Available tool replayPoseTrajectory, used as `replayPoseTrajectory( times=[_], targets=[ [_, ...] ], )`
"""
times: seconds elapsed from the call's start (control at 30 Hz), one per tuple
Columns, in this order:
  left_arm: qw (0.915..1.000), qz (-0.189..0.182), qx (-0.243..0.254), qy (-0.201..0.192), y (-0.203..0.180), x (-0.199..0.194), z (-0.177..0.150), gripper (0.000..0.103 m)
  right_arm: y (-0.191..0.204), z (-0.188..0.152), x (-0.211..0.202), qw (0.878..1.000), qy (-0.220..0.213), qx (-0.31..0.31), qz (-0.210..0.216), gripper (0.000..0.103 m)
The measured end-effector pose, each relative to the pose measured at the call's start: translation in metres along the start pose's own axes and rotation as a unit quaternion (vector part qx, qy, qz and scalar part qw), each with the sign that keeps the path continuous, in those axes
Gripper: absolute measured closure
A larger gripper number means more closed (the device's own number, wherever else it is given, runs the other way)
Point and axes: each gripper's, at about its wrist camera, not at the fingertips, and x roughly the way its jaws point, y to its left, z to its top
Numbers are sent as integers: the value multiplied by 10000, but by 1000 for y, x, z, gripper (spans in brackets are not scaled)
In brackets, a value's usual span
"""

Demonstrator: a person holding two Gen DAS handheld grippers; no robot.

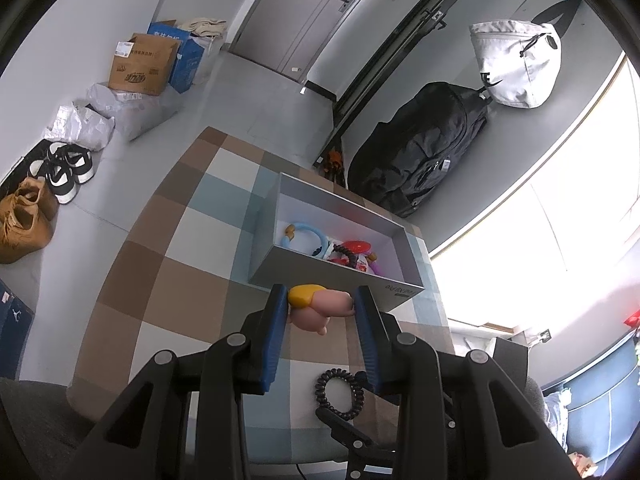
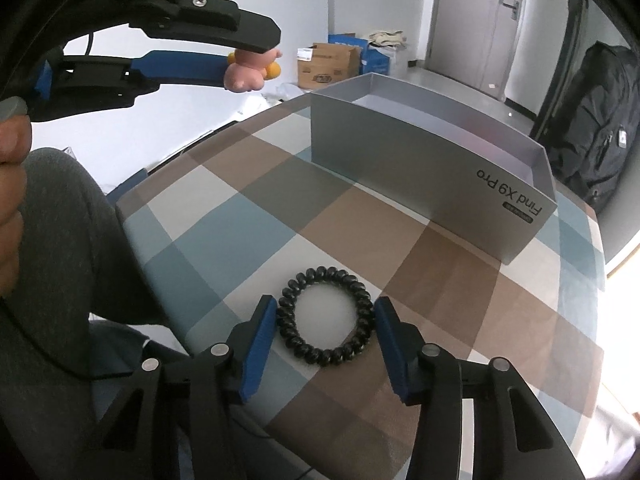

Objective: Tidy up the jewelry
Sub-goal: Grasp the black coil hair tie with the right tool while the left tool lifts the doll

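Two grippers worked: left gripper (image 1: 321, 304) clenched a pink-and-yellow charm (image 1: 316, 307) above the grey box (image 1: 332, 280); right gripper (image 2: 326, 322), jaws released, straddled the black coil band (image 2: 325, 316) on the checkered worktop (image 2: 360, 216)

a lived-in home, by the look of the entry area around the checked tablecloth (image 1: 168, 264). beyond its far edge stands a grey door (image 1: 304, 20) with a lever handle. to the cloth's left, along the wall, sit pairs of shoes (image 1: 44, 196), plastic bags (image 1: 92, 120) and cardboard boxes (image 1: 144, 64). to its right a black backpack (image 1: 420, 148) leans by a hanging white bag (image 1: 516, 64).
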Motion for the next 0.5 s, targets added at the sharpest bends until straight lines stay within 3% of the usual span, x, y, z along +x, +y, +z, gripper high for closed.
replayPoseTrajectory(
  times=[0.5],
  targets=[
    [9998,156,125,54,-3,4,-2,75,-20,7,-4,9979,-112,576,267,63]
  ],
)
